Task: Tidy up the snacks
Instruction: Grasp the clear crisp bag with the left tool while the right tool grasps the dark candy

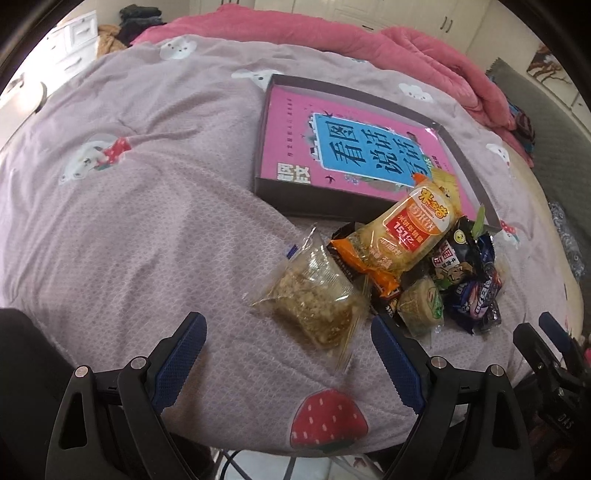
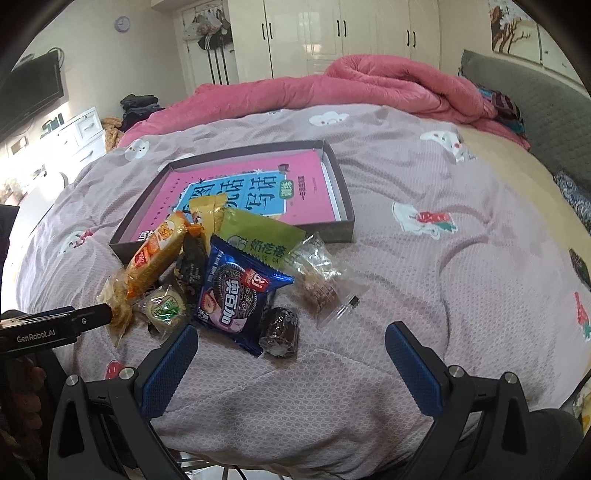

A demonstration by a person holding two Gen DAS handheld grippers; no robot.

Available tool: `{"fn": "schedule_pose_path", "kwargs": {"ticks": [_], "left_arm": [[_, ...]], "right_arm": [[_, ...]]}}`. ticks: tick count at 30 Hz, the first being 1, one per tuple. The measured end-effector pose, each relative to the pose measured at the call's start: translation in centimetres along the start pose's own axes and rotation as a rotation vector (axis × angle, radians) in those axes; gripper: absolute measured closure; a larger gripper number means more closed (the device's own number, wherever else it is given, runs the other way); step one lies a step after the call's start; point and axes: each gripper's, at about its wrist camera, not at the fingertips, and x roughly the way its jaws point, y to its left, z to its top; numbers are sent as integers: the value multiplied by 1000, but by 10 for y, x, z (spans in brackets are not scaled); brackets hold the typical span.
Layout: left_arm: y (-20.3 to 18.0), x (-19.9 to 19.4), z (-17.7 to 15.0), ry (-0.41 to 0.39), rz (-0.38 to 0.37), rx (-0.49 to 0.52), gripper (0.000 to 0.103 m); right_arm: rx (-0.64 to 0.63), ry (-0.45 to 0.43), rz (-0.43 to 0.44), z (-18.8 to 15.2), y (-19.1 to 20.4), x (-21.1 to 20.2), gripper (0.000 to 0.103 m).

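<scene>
Both the left claw [image 1: 288, 354] and right claw [image 2: 291, 354] gape wide over the bed [image 2: 406, 258], snack pile [image 2: 229, 280] at twelve o'clock, before the box [image 2: 343, 192].

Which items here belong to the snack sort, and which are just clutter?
Job:
snack pile
blue cookie pack
clear crumb-cake pack
dark shallow box
left gripper, open
right gripper, open

Clutter:
pink book lying in the box
pink blanket
patterned quilt

place: home bedroom | cues: quilted bed [image 2: 388, 184], pink blanket [image 2: 369, 85], white wardrobes [image 2: 332, 33]
</scene>
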Motion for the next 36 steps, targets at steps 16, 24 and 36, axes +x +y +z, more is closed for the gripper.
{"fn": "schedule_pose_path", "kwargs": {"ticks": [16,24,36], "left_arm": [[-3,24,11,25,-16,43,12],[-3,28,13,24,-34,49,13],[-2,29,12,30,-74,57,25]], "right_arm": [[68,132,7,-4,-11,36,32],[59,150,46,-1,-7,45,49],[44,184,108,4,-2,50,75]]}}
